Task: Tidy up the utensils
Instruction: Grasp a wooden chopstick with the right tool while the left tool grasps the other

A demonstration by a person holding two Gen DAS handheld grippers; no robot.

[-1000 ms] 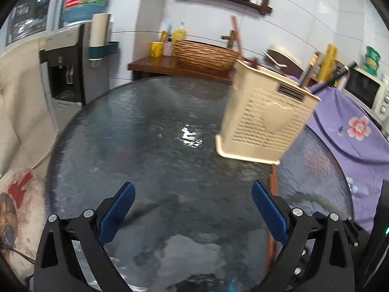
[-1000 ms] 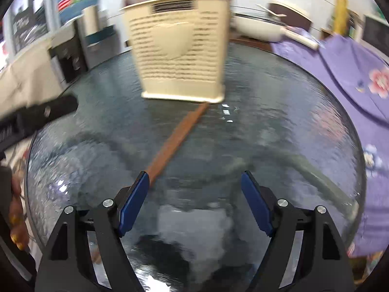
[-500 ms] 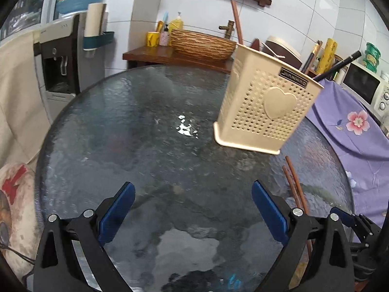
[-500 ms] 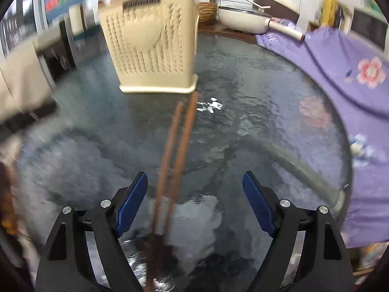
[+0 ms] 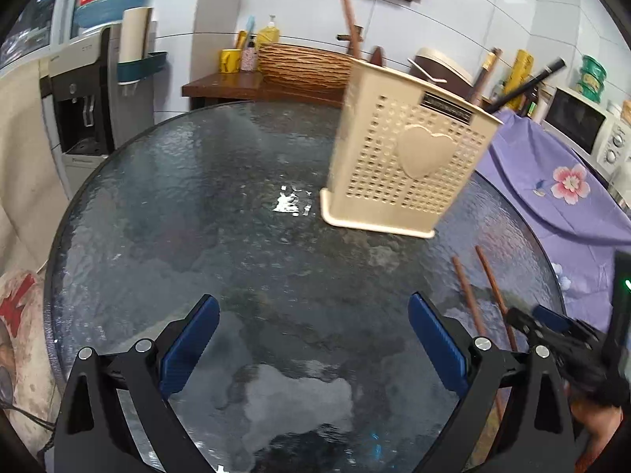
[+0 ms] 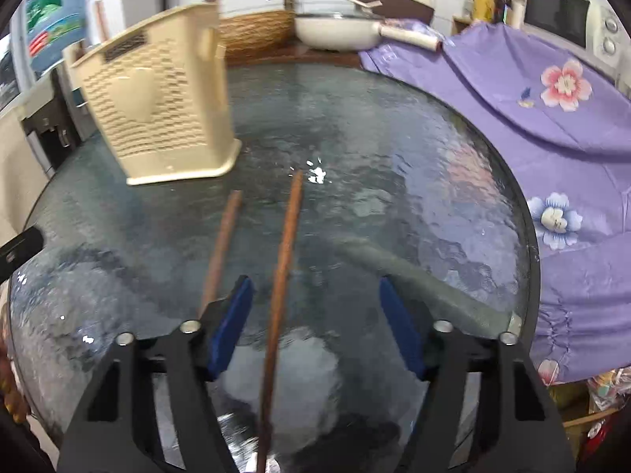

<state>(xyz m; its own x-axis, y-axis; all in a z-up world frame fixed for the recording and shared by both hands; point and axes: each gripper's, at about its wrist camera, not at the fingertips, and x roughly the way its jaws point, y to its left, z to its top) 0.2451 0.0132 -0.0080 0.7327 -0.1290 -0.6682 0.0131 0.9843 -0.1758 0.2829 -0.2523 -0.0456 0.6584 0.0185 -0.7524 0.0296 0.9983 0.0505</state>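
A cream perforated utensil holder [image 5: 406, 161] with a heart on its side stands on the round glass table [image 5: 197, 205]; it also shows in the right wrist view [image 6: 157, 106]. Dark sticks poke out of its top. Two brown wooden chopsticks [image 6: 284, 244] lie on the glass in front of it, seen also in the left wrist view [image 5: 473, 295]. My right gripper [image 6: 315, 327] is open; one chopstick lies between its fingers, the other runs under the left finger [image 6: 230, 325]. My left gripper [image 5: 313, 339] is open and empty above the table's near side.
A purple flowered cloth [image 6: 552, 118] drapes over the right side. Behind the table are a wooden counter with a wicker basket [image 5: 303, 67], a white pan [image 6: 335, 31], a microwave [image 5: 583, 126] and a water dispenser [image 5: 79, 90].
My right gripper has swung over the two chopsticks, so one now lies between its open fingers. My left gripper has shifted slightly; the holder sits a little farther off in its view.
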